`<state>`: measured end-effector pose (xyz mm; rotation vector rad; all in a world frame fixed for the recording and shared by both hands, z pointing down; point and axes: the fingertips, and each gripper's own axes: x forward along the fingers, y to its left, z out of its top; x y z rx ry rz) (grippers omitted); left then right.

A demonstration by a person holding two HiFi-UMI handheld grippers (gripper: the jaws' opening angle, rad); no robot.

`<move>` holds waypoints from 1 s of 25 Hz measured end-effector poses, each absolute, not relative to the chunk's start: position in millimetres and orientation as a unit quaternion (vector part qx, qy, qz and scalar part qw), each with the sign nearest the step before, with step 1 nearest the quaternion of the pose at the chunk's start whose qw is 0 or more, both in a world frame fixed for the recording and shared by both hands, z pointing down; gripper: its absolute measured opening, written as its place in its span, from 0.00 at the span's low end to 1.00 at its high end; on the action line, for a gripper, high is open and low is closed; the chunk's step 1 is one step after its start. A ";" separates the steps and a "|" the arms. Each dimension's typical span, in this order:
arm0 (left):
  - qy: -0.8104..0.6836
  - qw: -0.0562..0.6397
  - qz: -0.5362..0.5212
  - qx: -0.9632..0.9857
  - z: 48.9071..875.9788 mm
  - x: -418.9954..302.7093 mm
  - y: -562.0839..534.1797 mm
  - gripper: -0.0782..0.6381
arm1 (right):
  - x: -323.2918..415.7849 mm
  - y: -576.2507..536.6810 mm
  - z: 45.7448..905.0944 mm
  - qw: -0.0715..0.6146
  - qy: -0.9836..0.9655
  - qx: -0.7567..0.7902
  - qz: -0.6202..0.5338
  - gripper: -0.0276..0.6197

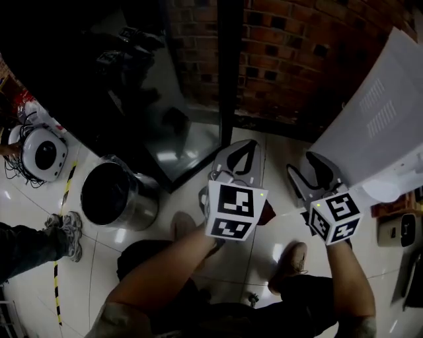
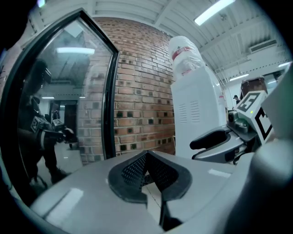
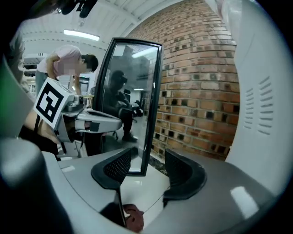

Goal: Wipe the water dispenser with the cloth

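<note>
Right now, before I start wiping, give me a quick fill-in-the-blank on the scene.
On the right gripper the jaws stand ___, with nothing between them.
On the left gripper the jaws are ___.
The wall beside the dispenser is built of ___.
The bin stands on the ___ gripper's side.
Missing words: open; shut; brick; left.

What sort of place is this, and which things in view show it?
Probably an indoor workplace or office hall: a brick wall, a water dispenser standing against it, and strip lights on the ceiling overhead.
</note>
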<state>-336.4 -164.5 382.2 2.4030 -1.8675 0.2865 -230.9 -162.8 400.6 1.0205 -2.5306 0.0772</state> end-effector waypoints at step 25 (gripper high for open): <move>-0.553 0.157 0.302 0.760 676.2 -360.2 -178.1 0.11 | -212.1 -127.8 879.8 0.505 -0.808 0.218 0.212 0.62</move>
